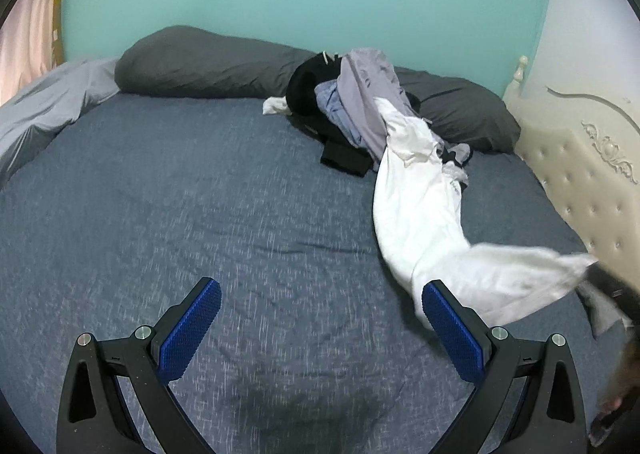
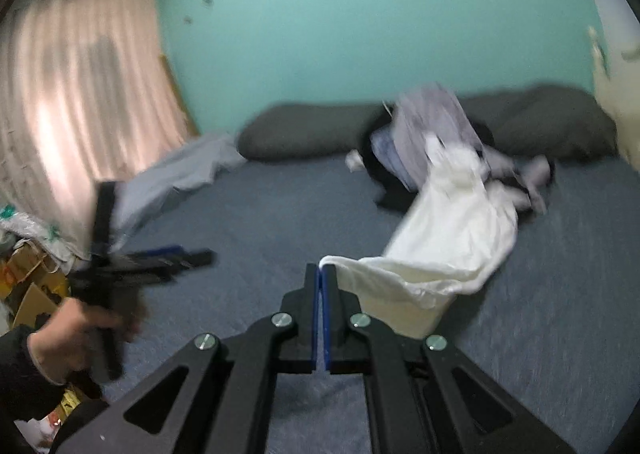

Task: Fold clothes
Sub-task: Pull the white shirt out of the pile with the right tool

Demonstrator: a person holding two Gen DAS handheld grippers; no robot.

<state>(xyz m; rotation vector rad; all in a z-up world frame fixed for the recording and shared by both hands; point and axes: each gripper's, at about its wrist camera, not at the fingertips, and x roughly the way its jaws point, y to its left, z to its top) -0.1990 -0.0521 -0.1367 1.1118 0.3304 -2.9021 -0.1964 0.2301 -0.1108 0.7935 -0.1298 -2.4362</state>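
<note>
A white garment [image 1: 424, 209] trails from a heap of clothes [image 1: 352, 101] at the head of the bed toward the lower right. My right gripper [image 2: 321, 270] is shut on an edge of this white garment [image 2: 432, 250], which stretches back to the clothes heap [image 2: 424, 141]. My left gripper [image 1: 320, 310] stands open over the blue bedsheet [image 1: 180, 193], its right pad just beside the cloth, nothing between the pads. In the right wrist view the left gripper [image 2: 176, 254] shows blurred at the left, held by a hand [image 2: 72, 334].
Two dark grey pillows [image 1: 208, 61] lie along the teal wall. A light grey blanket [image 1: 44, 109] is bunched at the left. A cream tufted headboard [image 1: 588, 157] stands at the right. Pink curtains [image 2: 80, 93] and cluttered boxes [image 2: 28, 278] are at the left.
</note>
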